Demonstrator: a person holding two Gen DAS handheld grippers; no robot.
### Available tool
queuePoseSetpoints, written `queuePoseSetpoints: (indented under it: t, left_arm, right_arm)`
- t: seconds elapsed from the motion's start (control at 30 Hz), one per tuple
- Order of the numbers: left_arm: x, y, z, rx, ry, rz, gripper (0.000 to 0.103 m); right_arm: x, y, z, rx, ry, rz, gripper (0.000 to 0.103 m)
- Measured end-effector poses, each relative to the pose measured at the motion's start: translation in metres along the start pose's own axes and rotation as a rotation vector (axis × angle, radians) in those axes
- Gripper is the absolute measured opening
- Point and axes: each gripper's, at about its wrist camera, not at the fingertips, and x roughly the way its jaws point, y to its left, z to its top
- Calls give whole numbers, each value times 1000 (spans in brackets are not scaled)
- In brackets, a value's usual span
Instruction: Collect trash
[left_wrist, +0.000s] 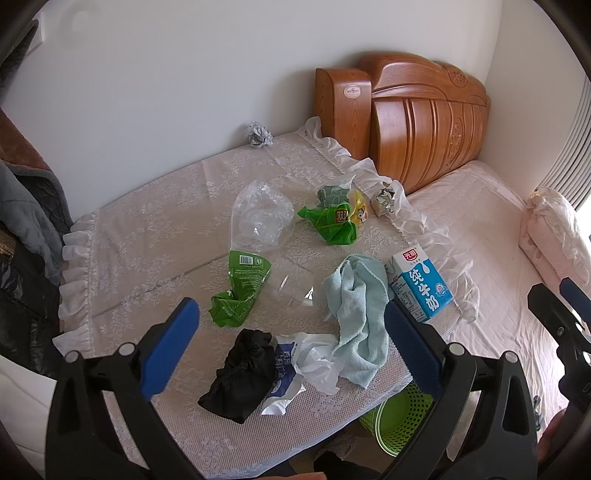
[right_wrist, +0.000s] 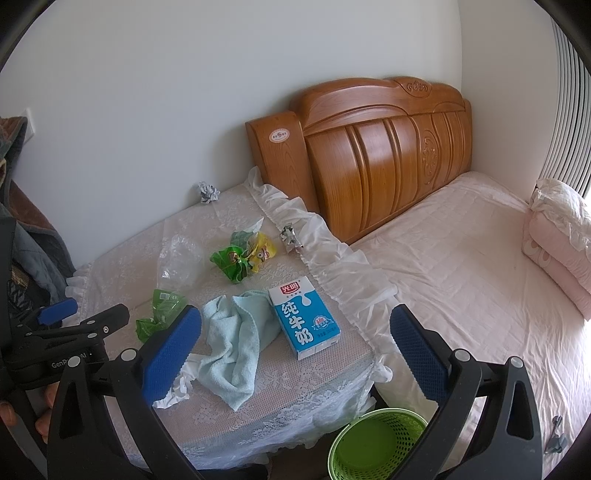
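Trash is scattered over a lace-covered table (left_wrist: 155, 229). In the left wrist view my left gripper (left_wrist: 291, 347) hangs open and holds nothing, above a crumpled black bag (left_wrist: 240, 373) and a white plastic bag (left_wrist: 310, 358). Farther back lie a green wrapper (left_wrist: 240, 291), a clear plastic bag (left_wrist: 258, 218), a green and yellow snack wrapper (left_wrist: 332, 223), a foil ball (left_wrist: 384, 199) and a paper ball (left_wrist: 260, 134). My right gripper (right_wrist: 295, 354) is open over the table's near corner, just in front of a blue milk carton (right_wrist: 304, 317). A green mesh basket (right_wrist: 373, 443) stands on the floor below.
A light blue towel (right_wrist: 236, 339) lies crumpled beside the carton. A clear plastic cup (left_wrist: 291, 291) sits mid-table. A bed with a pink sheet (right_wrist: 461, 277) and a wooden headboard (right_wrist: 369, 155) adjoins the table on the right. Clothes (left_wrist: 26, 221) hang at left.
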Motion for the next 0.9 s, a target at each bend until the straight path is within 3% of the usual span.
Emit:
queuePoseSetpoints:
  t: [0.33,0.57,0.8,0.9]
  left_arm:
    - [0,3,2,-4,0,-1,96]
    - [6,18,0,-9,4,-7,96]
    - [27,48,-24,-41,98,-51,96]
    - [34,60,-34,-51,119,-34,96]
  right_arm:
    - [0,1,1,-2,2,2,101]
    - [8,0,-4,61,-7,100,101]
    - [39,18,-27,3,100,77,101]
    - [53,29,-39,-35,132,73,101]
